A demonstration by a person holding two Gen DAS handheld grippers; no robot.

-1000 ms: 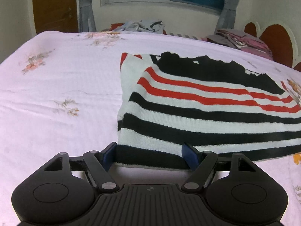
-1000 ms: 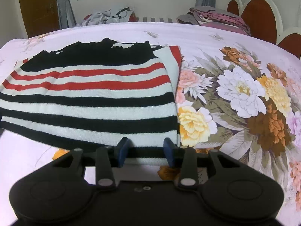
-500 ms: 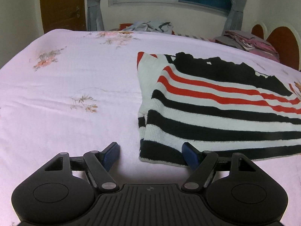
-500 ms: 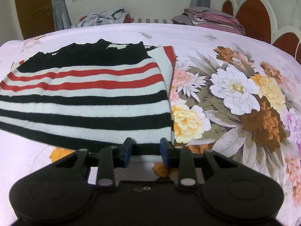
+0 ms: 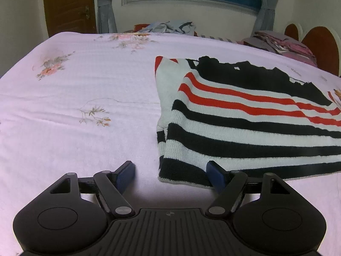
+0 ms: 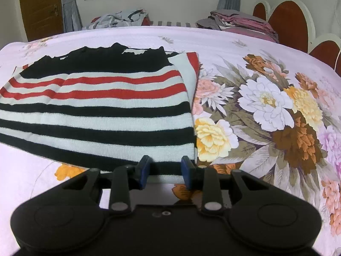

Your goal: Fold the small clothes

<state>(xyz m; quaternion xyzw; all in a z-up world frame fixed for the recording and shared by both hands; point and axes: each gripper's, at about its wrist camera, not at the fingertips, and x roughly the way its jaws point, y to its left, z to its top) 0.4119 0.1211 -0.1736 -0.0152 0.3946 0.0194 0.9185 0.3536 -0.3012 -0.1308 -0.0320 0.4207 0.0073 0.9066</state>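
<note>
A striped knit sweater (image 5: 245, 128), black, white and red, lies flat on the bed with its sides folded in. My left gripper (image 5: 171, 173) is open at the sweater's near left corner; the hem corner lies between the blue pads, not pinched. In the right wrist view the same sweater (image 6: 102, 111) fills the left half. My right gripper (image 6: 164, 171) is open, its blue pads about a hand's width apart, straddling the black hem at the near right corner.
The bed has a pink sheet (image 5: 74, 106) with a large flower print (image 6: 266, 111) on its right side. Folded clothes (image 6: 240, 21) are stacked at the far right by the headboard (image 6: 292, 21). Loose garments (image 5: 168, 26) lie at the far edge.
My left gripper has slid left along the hem to the sweater's corner. My right gripper has narrowed slightly and shifted right toward the hem's right corner.
</note>
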